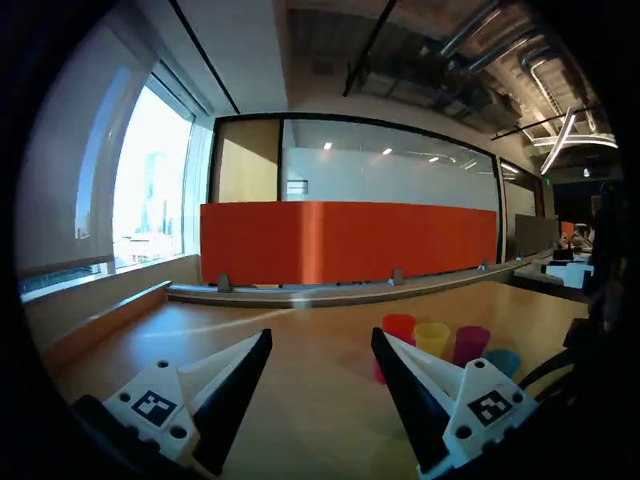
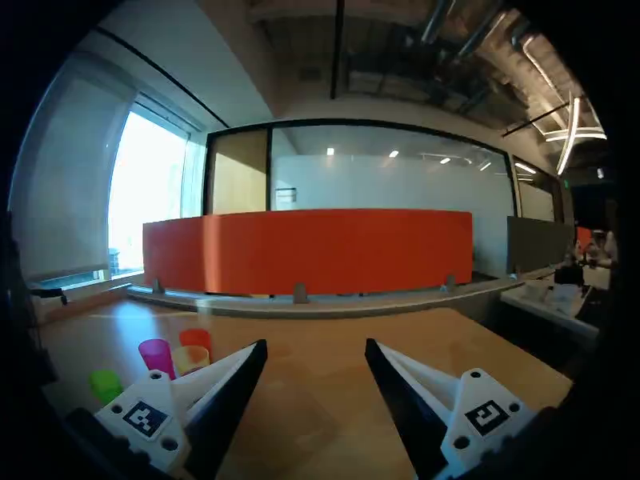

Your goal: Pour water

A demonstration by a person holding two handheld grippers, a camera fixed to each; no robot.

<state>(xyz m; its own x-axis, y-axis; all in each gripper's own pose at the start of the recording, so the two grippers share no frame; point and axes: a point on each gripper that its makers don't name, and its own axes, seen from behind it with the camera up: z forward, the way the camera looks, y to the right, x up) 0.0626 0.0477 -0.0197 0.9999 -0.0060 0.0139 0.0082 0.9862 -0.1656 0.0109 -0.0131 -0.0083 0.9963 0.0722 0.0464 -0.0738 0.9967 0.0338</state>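
Above the wooden table (image 1: 320,408), the left gripper (image 1: 321,334) and right gripper (image 2: 316,344) both gape wide, holding nothing. The coloured cups (image 1: 432,338) stand on the table just beyond the left gripper's right-hand finger, with an orange partition (image 1: 344,240) behind.

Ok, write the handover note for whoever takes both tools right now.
Left tool: open, holding nothing, over the wooden table.
Right tool: open, holding nothing.
Things: red cup, yellow cup, pink cup and blue cup stand upright in a group; green cup stands beside them. Contents cannot be told.
Done: no cup grasped yet.
Left: grasp a cup, then pour.
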